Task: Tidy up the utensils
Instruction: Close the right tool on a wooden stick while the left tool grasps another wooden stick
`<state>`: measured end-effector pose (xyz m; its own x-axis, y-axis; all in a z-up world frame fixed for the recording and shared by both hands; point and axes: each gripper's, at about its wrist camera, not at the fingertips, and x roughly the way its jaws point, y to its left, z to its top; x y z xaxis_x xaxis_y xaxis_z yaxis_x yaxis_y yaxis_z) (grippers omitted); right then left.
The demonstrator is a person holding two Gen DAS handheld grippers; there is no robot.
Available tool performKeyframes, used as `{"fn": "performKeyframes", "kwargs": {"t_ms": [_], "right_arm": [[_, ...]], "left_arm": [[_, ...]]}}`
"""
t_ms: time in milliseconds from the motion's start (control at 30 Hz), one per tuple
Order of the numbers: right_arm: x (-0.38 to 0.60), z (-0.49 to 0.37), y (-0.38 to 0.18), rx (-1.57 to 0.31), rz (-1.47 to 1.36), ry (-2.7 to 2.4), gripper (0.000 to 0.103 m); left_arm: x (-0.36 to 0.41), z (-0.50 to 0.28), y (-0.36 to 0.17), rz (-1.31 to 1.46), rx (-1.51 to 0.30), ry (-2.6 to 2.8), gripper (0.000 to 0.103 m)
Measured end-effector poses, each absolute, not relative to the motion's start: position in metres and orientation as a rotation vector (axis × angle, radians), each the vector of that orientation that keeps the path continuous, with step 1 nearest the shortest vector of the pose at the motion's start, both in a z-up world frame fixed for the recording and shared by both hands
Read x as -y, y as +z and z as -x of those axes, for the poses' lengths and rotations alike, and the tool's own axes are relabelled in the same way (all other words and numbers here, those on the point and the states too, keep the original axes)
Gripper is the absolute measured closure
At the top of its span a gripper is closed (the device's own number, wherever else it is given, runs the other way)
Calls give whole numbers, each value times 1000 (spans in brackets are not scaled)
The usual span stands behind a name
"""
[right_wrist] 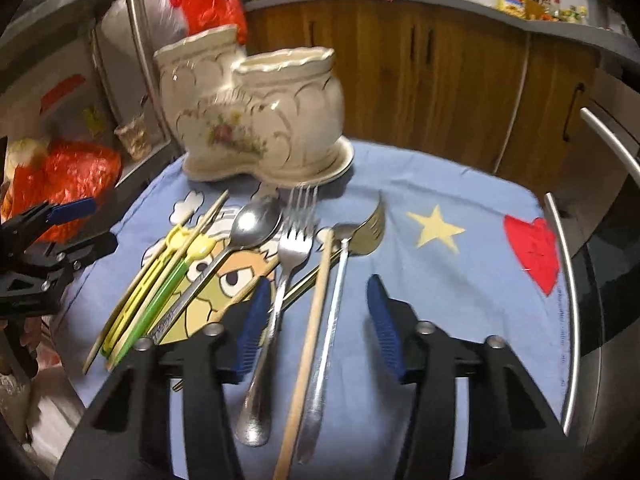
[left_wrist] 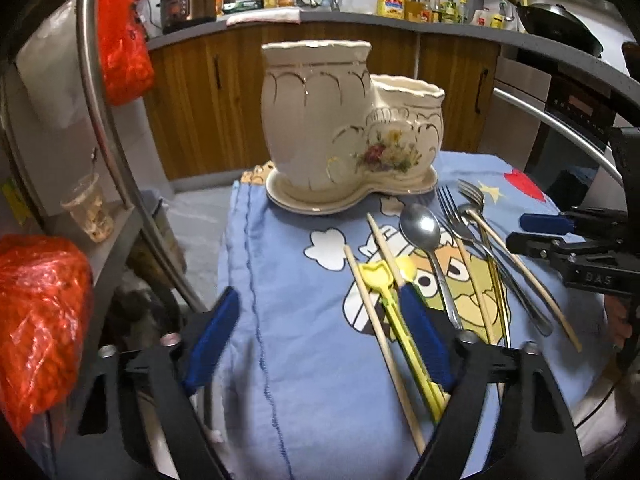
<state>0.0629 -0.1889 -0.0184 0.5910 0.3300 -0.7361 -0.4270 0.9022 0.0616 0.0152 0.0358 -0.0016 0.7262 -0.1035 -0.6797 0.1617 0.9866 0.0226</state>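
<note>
A cream ceramic double holder (left_wrist: pixel 320 120) (right_wrist: pixel 256 116) with a flower print stands on its saucer at the far end of the blue cartoon cloth (left_wrist: pixel 304 360) (right_wrist: pixel 460 300). In front of it lie wooden chopsticks (left_wrist: pixel 376 320), yellow plastic utensils (left_wrist: pixel 384 296) (right_wrist: pixel 140 292), a steel spoon (left_wrist: pixel 424 236) (right_wrist: pixel 248 232) and forks (left_wrist: pixel 452 216) (right_wrist: pixel 292 252). My left gripper (left_wrist: pixel 320 336) is open and low over the cloth, its right finger above the yellow utensils. My right gripper (right_wrist: pixel 320 328) is open; a fork handle, a chopstick (right_wrist: pixel 312 320) and a second spoon's handle (right_wrist: pixel 332 312) lie between its fingers, untouched.
Left of the table stands a metal shelf (left_wrist: pixel 100 236) with a plastic cup (left_wrist: pixel 88 208) and red bags (left_wrist: pixel 36 320). Wooden cabinets (left_wrist: pixel 448 92) and a cluttered counter run behind. A curved steel rail (right_wrist: pixel 576 300) edges the right side. Each gripper appears in the other's view (left_wrist: pixel 528 232) (right_wrist: pixel 86 226).
</note>
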Motion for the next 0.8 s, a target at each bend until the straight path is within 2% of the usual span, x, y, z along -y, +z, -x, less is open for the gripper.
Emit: {"fn": "performKeyframes", "kwargs": {"t_ms": [100,133,267,600,700,800], "right_arm": [[186,-65,-21,-843,134,434,84],[186,-65,-22,-846,130,436,86],[184,-65,-23,-884,149,459,87],[178,-64,-36,-935,188,466,87],[176,-66,-36,-925,194,464,87],[179,-65,-37,-924,184,472,96]], "left_arm": [[-35,-17,-6,-90,-763,-156,47],[-35,-18,-7,-90,-766,-161,48],[-32,-16,-10,-86,-790,-194,59],[-21,-15,-24,-97,-854,-247,66],[-16,-20,-28,-109,-871,-242,71],[-9,-23,-31,-155,-863,-228,76]]}}
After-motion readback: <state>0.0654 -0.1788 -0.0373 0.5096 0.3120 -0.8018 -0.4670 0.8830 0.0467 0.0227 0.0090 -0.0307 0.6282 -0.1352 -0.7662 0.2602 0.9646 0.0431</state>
